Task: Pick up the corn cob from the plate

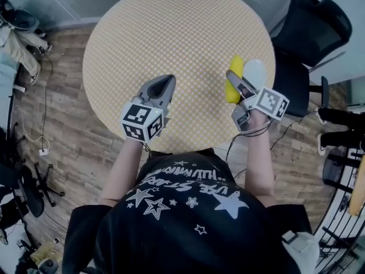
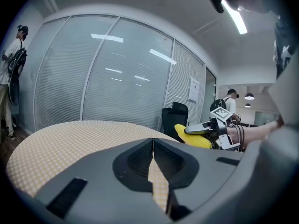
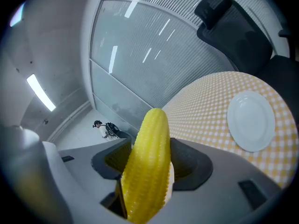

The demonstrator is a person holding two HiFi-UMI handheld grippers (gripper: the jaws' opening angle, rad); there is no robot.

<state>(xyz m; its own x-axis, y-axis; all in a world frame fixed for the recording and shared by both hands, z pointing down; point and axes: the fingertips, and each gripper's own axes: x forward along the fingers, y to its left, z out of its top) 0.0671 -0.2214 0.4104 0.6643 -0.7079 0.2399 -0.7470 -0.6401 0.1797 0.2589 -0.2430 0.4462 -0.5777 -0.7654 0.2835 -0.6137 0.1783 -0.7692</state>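
Corn cob (image 3: 147,167) stands clamped between the jaws of the right gripper (image 1: 236,80), its yellow kernelled body filling the gap and its rounded tip poking out past the jaw ends. In the head view the cob (image 1: 231,91) lies just left of the white plate (image 1: 256,73), near the right edge of the round worktop (image 1: 171,27), which has a yellow-and-white checked cover. The right gripper view shows the plate (image 3: 250,120) flat on the worktop, off to the right of the cob and apart from it. From the left gripper view the cob (image 2: 194,136) shows held up above the worktop's far edge.

The left gripper (image 2: 153,141) hovers over the near middle of the worktop with its jaws drawn together, only a thin slit between them through which the checked cover shows. A black office chair (image 1: 311,21) stands past the worktop on the right, on a wooden floor (image 1: 85,147).
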